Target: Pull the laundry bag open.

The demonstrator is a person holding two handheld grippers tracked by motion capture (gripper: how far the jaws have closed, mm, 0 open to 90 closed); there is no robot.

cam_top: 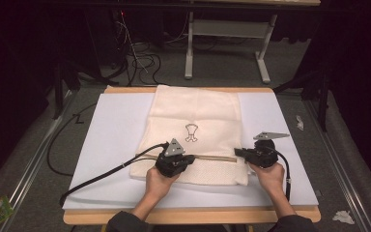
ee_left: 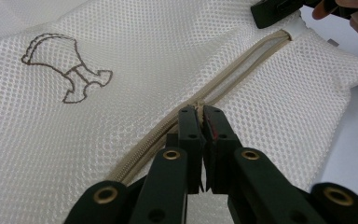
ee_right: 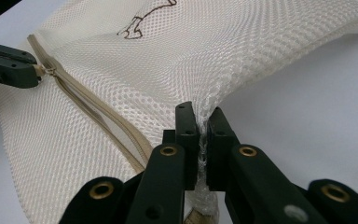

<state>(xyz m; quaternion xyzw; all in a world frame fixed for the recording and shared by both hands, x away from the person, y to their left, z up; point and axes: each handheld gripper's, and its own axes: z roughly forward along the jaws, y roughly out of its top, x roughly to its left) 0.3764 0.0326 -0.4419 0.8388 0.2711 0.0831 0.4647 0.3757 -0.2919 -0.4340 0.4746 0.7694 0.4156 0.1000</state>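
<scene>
Left gripper (ee_left: 199,111) clamped on zip pull (ee_left: 198,108) of mesh bag (cam_top: 193,116); right gripper (ee_right: 200,122) pinching bag's edge; white tabletop (cam_top: 116,125) beneath.

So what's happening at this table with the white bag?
A person is working on a cream mesh bag lying flat on the table. The left tool is shut on the zipper pull, partway along the zipper. The right tool pinches the bag's mesh edge, holding it taut.

Wooden table (cam_top: 188,216), white sheet (cam_top: 111,140) on it, mesh bag (cam_top: 198,121) atop.
</scene>
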